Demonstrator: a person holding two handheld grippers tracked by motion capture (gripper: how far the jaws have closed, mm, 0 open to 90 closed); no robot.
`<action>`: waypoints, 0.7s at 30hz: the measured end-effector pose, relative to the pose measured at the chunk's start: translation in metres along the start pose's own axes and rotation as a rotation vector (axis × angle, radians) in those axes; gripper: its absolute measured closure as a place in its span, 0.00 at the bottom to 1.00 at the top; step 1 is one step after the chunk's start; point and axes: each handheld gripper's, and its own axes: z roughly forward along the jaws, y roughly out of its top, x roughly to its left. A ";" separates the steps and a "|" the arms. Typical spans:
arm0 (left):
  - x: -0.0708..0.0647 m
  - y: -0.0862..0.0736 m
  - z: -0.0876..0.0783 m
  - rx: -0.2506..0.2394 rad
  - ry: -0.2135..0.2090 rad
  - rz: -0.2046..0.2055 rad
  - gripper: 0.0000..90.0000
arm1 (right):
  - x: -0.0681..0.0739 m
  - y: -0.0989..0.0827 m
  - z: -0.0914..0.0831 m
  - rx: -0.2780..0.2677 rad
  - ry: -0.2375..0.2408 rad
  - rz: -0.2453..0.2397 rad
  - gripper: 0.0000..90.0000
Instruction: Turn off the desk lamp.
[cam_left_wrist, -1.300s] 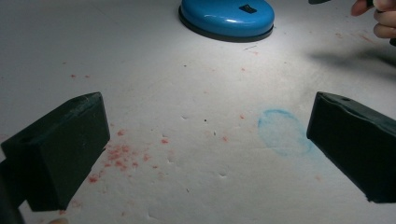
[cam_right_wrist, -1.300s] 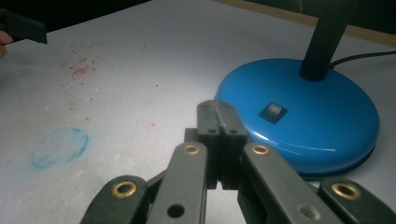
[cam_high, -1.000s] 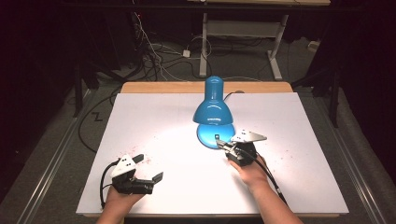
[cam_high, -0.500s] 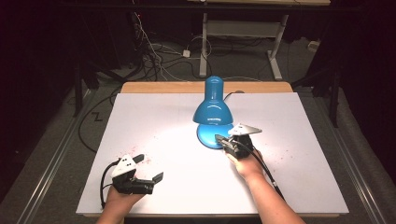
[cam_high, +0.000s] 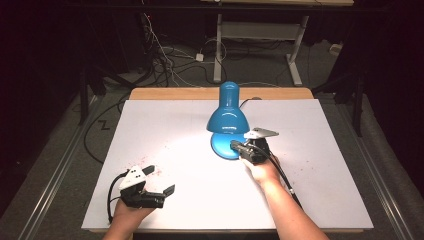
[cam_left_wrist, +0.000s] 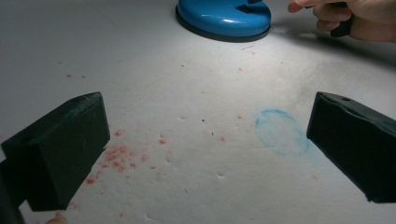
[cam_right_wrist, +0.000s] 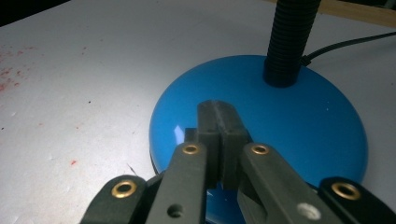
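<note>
Our right claw (cam_high: 239, 148) has slid left onto the blue lamp base (cam_right_wrist: 280, 121) mid-table, jaws together, probably to press its switch, while our left claw (cam_high: 159, 181) waits apart, near-left.

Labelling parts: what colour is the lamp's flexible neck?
Black, ribbed. The neck rises from the glossy blue base; clearest in the right gripper view.

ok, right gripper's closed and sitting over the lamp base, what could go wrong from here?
1. The shut right gripper hangs over the smooth domed lamp base; pressing there, its fingers could skid off.
2. A sideways push may slide the lit blue desk lamp across the white tabletop.
3. The lamp cord trails behind the base and could snag if the lamp shifts.
</note>
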 end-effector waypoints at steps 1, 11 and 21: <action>0.000 0.000 0.000 0.001 0.000 0.001 0.00 | -0.001 0.000 0.001 0.003 0.000 0.001 1.00; 0.000 0.000 0.001 0.007 -0.001 -0.001 0.00 | -0.006 0.002 0.005 0.013 0.004 0.022 1.00; 0.000 0.000 0.001 0.008 0.000 -0.001 0.00 | -0.007 0.002 0.007 0.021 0.017 0.031 1.00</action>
